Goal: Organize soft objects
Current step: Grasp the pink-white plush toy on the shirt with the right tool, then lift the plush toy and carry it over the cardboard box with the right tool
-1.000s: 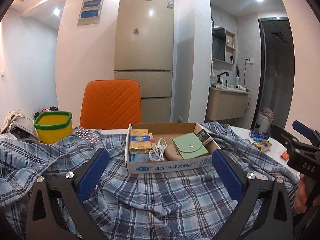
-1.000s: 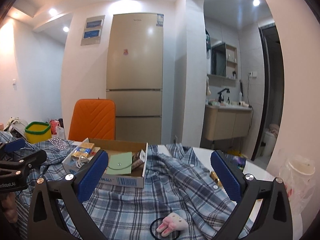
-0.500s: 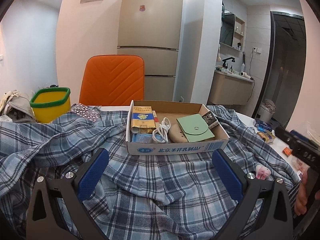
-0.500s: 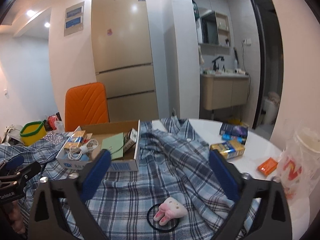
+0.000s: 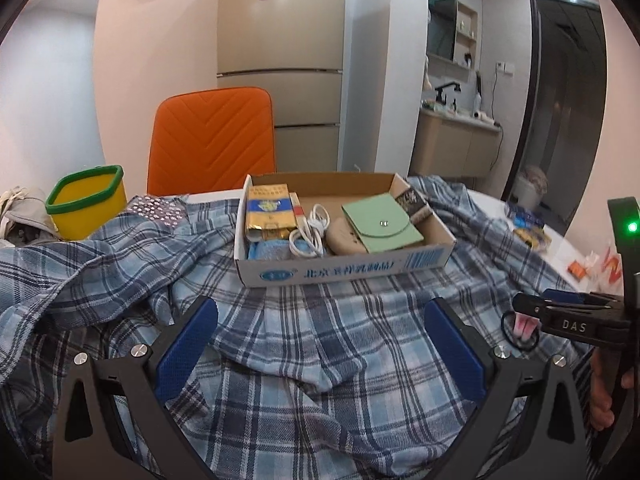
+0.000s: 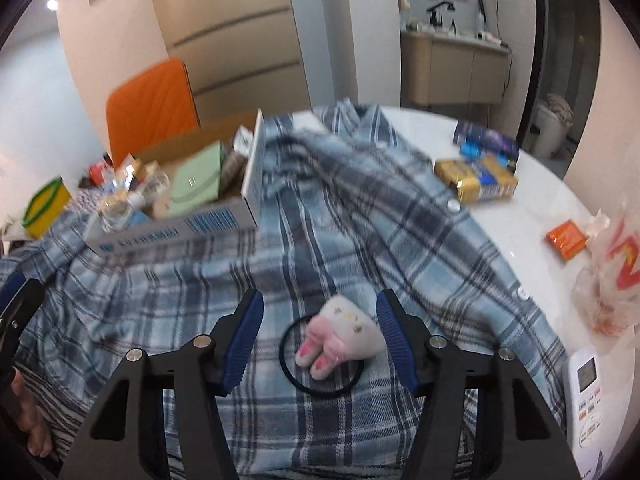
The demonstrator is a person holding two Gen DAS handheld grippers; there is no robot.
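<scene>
- Right tongs (image 6: 320,332) were spread apart, straddling the little bunny plush (image 6: 344,336) without touching it.
- The plush and its black hair tie (image 6: 288,372) lay on the plaid shirt (image 6: 340,216) draped over the white surface (image 6: 520,216).
- Left tongs (image 5: 320,344) sat wide apart over the same shirt, gripping nothing.
- Further back, a cardboard box (image 5: 344,272) rested on the shirt, holding a green pouch (image 5: 380,228) and white cable (image 5: 308,236).
- Yellow bin (image 5: 86,206) and orange chair (image 5: 214,140) behind.
</scene>
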